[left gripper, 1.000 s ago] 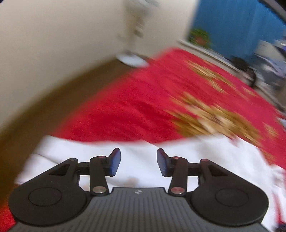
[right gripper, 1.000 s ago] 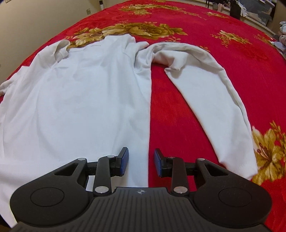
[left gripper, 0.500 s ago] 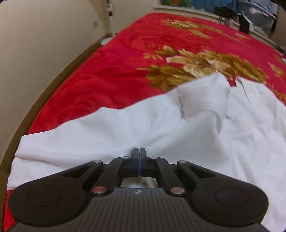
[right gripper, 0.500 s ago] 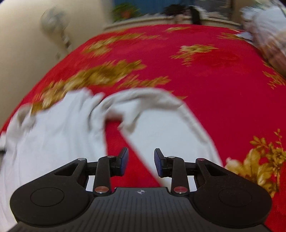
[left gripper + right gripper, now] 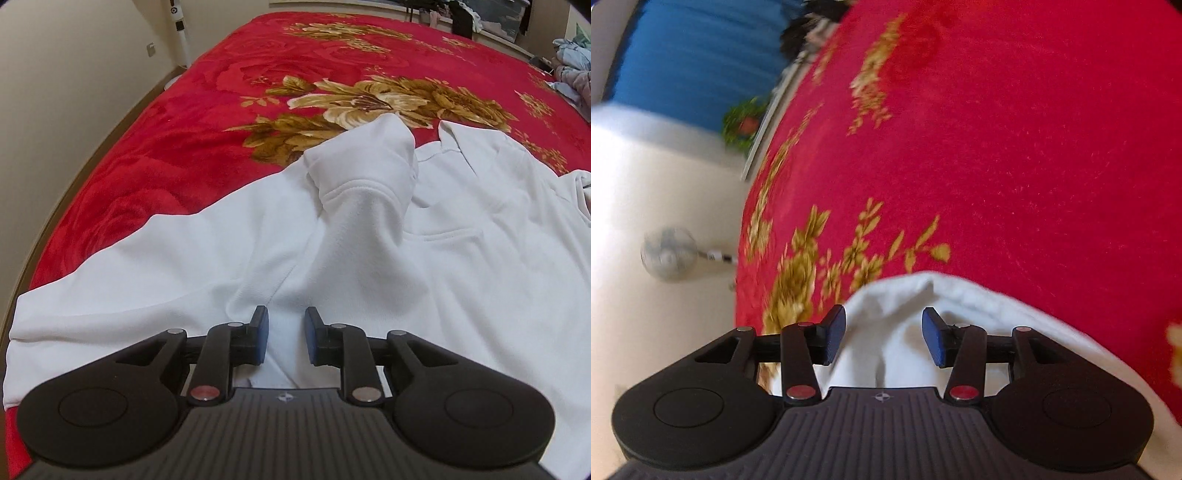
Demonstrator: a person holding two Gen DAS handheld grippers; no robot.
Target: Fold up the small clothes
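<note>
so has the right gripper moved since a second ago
Yes. The right gripper has swung from the shirt body to the white sleeve and rolled sideways: the red blanket now looks tilted. Its jaws are opening over the sleeve.

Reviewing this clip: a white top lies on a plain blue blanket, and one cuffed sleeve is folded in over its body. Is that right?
Not quite. The blanket is red with gold flowers, not plain blue; the left wrist view shows it clearly. The rest holds: the white top lies on it, with one cuffed sleeve folded in over its body.
</note>
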